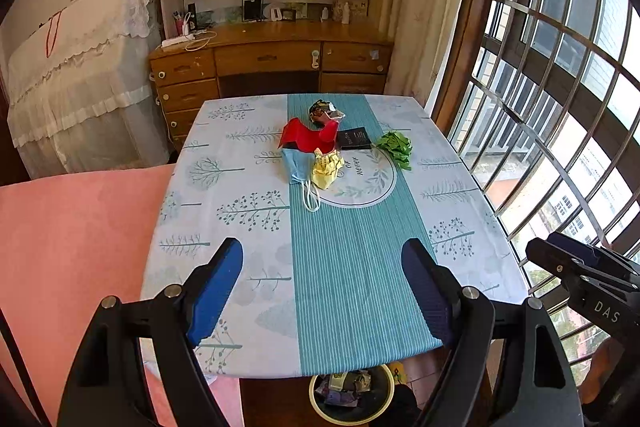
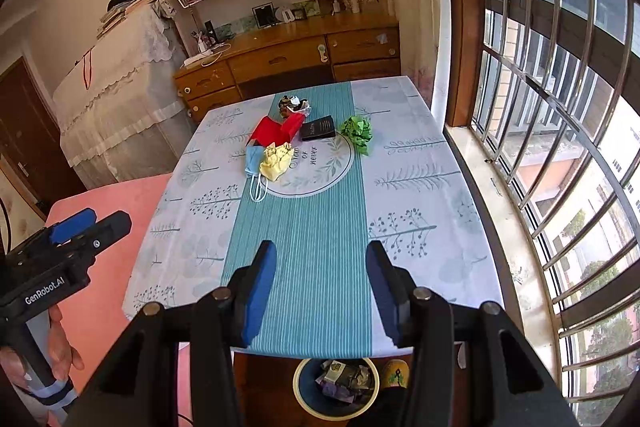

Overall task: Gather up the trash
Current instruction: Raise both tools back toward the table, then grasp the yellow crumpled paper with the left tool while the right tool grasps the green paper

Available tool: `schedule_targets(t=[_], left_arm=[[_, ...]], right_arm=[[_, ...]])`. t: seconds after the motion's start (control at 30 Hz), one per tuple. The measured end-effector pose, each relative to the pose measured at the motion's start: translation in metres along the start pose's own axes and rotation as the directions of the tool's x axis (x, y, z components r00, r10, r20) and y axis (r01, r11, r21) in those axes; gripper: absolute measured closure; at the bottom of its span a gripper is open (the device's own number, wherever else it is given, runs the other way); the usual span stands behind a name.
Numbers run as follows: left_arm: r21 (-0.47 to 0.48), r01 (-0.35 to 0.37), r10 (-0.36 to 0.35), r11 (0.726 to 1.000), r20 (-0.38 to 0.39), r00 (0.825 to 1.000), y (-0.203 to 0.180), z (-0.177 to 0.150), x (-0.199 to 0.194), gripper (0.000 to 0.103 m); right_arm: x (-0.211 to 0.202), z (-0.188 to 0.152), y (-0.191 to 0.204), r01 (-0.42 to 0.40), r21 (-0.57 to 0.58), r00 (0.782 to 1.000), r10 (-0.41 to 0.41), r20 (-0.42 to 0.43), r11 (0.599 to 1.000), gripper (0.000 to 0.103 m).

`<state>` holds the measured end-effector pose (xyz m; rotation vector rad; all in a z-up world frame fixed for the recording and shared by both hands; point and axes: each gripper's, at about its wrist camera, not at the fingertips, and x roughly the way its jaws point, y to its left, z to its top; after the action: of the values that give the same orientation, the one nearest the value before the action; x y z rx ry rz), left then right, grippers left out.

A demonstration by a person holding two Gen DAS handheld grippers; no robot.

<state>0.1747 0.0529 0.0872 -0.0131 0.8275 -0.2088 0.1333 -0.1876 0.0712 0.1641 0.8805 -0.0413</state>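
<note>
Left gripper (image 1: pixel 322 281) and right gripper (image 2: pixel 321 277) both wide open, holding nothing, over near table (image 1: pixel 460 211) edge. Trash bin (image 2: pixel 298 387) on floor below, already part filled. Trash pile mid-table: red wrapper (image 1: pixel 306 137), blue mask (image 1: pixel 295 167), yellow paper (image 1: pixel 326 171), green paper (image 1: pixel 396 147), black booklet (image 1: pixel 354 138). Desk (image 1: pixel 272 39) behind.

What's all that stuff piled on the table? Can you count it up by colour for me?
Red paper piece: 1
Blue face mask: 1
Yellow crumpled paper: 1
Green crumpled paper: 1
Black booklet: 1
Dark multicoloured wrapper: 1
Total: 6
</note>
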Motion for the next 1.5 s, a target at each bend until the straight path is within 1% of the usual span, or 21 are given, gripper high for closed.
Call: schedule_targets(t=[0.17,0.3,0.4,0.53,0.63,0.7,0.8,0.93,0.97,1.03,1.1,1.13,1.17,1.27,1.37,1.5], left_arm=[[-0.029,-0.033,0.032,0.999,-0.042,0.999,-0.008,0.033,0.063,0.023],[-0.042,-0.089,0.085,0.995,-0.079,0.993,-0.018,0.063,0.125,0.023],[-0.065,-0.118,0.107,0.991,-0.145,0.984,-0.026,0.084,0.181,0.023],[-0.087,-0.163,0.141,0.983,-0.213,0.967,-0.033,0.101,0.249,0.023],[-0.079,-0.197,0.169,0.977,-0.269,0.948,-0.036,0.103,0.294,0.029],[-0.069,-0.209,0.179,0.975,-0.305,0.935,-0.037,0.1,0.317,0.034],[-0.062,-0.229,0.194,0.971,-0.346,0.918,-0.038,0.099,0.344,0.035],[-0.064,-0.248,0.207,0.967,-0.373,0.904,-0.037,0.099,0.367,0.036],[-0.066,-0.252,0.209,0.966,-0.379,0.901,-0.037,0.098,0.37,0.037],[-0.074,-0.252,0.204,0.965,-0.397,0.895,-0.035,0.096,0.377,0.044],[-0.084,-0.257,0.2,0.963,-0.418,0.886,-0.032,0.094,0.381,0.055],[-0.089,-0.255,0.195,0.963,-0.423,0.885,-0.031,0.093,0.382,0.059],[-0.098,-0.249,0.185,0.964,-0.426,0.886,-0.031,0.092,0.383,0.065],[-0.128,-0.233,0.163,0.964,-0.409,0.898,-0.028,0.09,0.378,0.07],[-0.171,-0.215,0.13,0.961,-0.408,0.904,-0.023,0.087,0.371,0.072],[-0.233,-0.185,0.083,0.955,-0.386,0.919,-0.014,0.083,0.348,0.072]], right_arm=[[0.056,0.049,-0.02,-0.06,-0.042,0.998,0.059,-0.026,0.997,0.056],[0.118,0.092,-0.039,-0.102,-0.079,0.991,0.095,-0.091,0.992,0.056],[0.17,0.119,-0.056,-0.141,-0.092,0.98,0.125,-0.156,0.986,0.056],[0.239,0.147,-0.072,-0.172,-0.12,0.964,0.142,-0.225,0.978,0.056],[0.28,0.158,-0.078,-0.176,-0.145,0.955,0.134,-0.263,0.974,0.056],[0.303,0.164,-0.08,-0.18,-0.151,0.951,0.132,-0.281,0.972,0.056],[0.332,0.171,-0.081,-0.181,-0.162,0.944,0.125,-0.306,0.97,0.056],[0.356,0.174,-0.081,-0.189,-0.177,0.937,0.124,-0.326,0.966,0.056],[0.361,0.173,-0.08,-0.19,-0.185,0.936,0.12,-0.332,0.964,0.057],[0.366,0.171,-0.08,-0.206,-0.189,0.93,0.132,-0.342,0.96,0.059],[0.366,0.168,-0.079,-0.221,-0.19,0.931,0.149,-0.333,0.957,0.061],[0.365,0.168,-0.079,-0.226,-0.194,0.933,0.155,-0.325,0.954,0.062],[0.364,0.167,-0.08,-0.232,-0.196,0.933,0.16,-0.323,0.953,0.063],[0.361,0.164,-0.081,-0.254,-0.181,0.926,0.186,-0.327,0.95,0.065],[0.352,0.163,-0.083,-0.268,-0.149,0.922,0.208,-0.327,0.952,0.066],[0.329,0.161,-0.083,-0.27,-0.126,0.927,0.222,-0.303,0.955,0.066]])
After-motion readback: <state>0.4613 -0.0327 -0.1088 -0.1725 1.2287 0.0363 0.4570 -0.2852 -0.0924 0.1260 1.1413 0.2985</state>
